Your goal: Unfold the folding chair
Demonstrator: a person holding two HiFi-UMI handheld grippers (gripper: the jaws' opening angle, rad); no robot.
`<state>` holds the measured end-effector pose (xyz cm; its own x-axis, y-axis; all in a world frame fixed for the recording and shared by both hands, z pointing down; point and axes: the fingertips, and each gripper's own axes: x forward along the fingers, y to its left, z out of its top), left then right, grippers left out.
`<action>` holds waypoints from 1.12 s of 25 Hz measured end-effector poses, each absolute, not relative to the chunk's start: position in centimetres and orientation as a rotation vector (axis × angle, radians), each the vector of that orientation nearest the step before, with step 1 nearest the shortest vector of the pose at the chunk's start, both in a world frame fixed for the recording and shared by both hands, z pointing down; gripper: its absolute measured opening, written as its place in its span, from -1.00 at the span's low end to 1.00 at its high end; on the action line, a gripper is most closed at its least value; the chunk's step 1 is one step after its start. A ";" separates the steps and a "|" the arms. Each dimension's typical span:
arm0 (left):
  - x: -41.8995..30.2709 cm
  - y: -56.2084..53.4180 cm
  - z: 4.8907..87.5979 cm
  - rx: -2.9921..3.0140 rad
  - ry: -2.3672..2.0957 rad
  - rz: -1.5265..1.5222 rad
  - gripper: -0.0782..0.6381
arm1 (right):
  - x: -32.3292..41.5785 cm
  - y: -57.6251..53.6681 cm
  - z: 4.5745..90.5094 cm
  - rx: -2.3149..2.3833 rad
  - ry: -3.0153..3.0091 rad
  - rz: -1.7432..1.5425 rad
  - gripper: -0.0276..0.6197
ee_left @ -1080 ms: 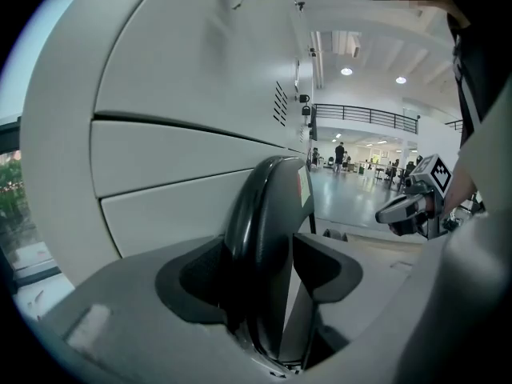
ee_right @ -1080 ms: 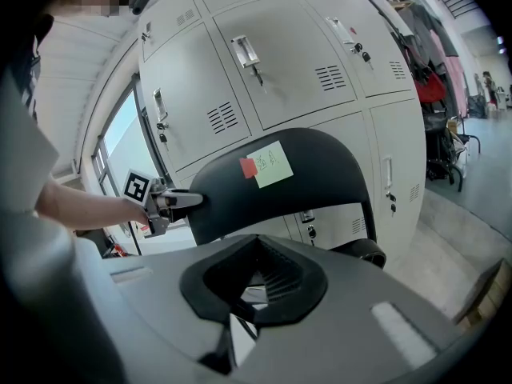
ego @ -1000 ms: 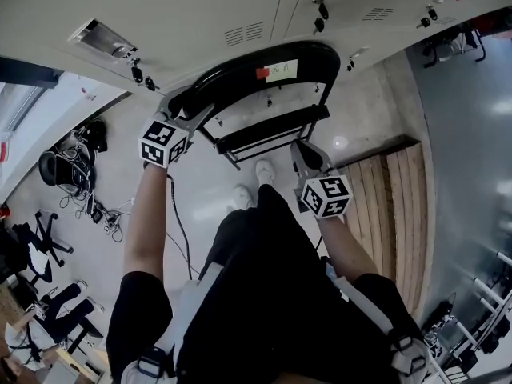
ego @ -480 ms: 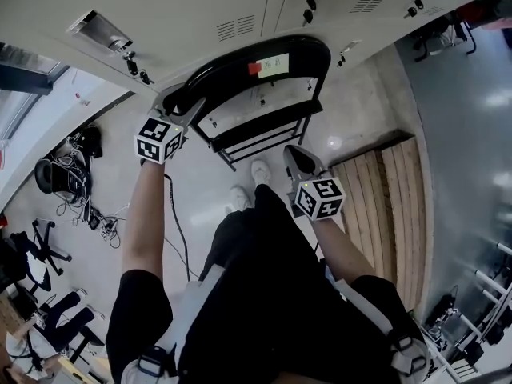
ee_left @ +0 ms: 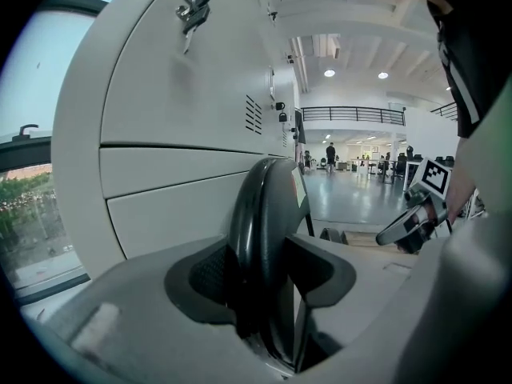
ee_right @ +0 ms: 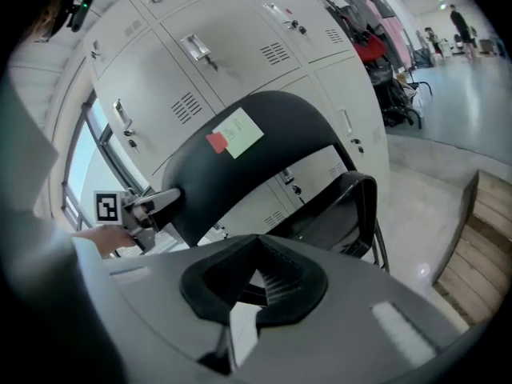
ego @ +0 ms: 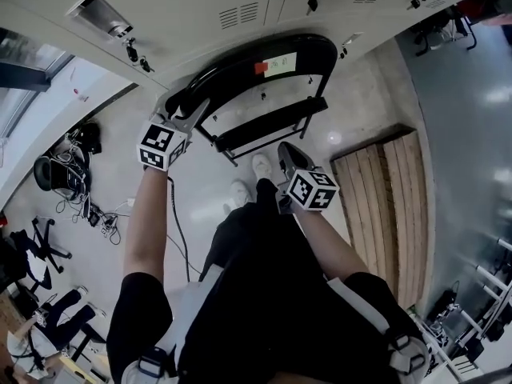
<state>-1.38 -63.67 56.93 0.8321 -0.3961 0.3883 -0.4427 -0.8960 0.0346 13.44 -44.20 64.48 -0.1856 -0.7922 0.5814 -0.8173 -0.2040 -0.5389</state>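
Left claw (ego: 190, 109) closing on the folding chair (ego: 232, 70) backrest's edge; right claw (ego: 288, 152) clenched, empty, beside the chair's seat.

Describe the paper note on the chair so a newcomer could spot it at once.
Find the wall of pale grey lockers; a black folding chair stands in front of them. On the chair's curved backrest is a pale yellow-green note. It is the only light patch on the black frame, with a small red tab at one end.

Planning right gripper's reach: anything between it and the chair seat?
Nothing: head view shows only bare floor between right gripper and chair seat; right gripper view agrees.
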 end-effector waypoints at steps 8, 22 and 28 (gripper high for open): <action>-1.2 -60.2 56.1 2.895 -0.653 0.555 -0.25 | 15.3 -45.1 69.7 2.138 -1.606 1.667 -0.34; -0.8 -54.1 55.0 2.906 -0.559 0.535 -0.28 | 16.8 -43.8 74.2 2.264 -1.239 1.955 -0.16; -0.8 -53.0 54.7 2.904 -0.536 0.519 -0.28 | 16.7 -43.8 75.0 2.262 -1.236 1.990 -0.18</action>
<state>-0.85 -52.96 54.71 0.8768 -0.3201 0.3589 -0.3696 -0.9260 0.0769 16.68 -43.82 74.97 -0.0319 -0.5954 0.8028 -0.4554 -0.7064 -0.5419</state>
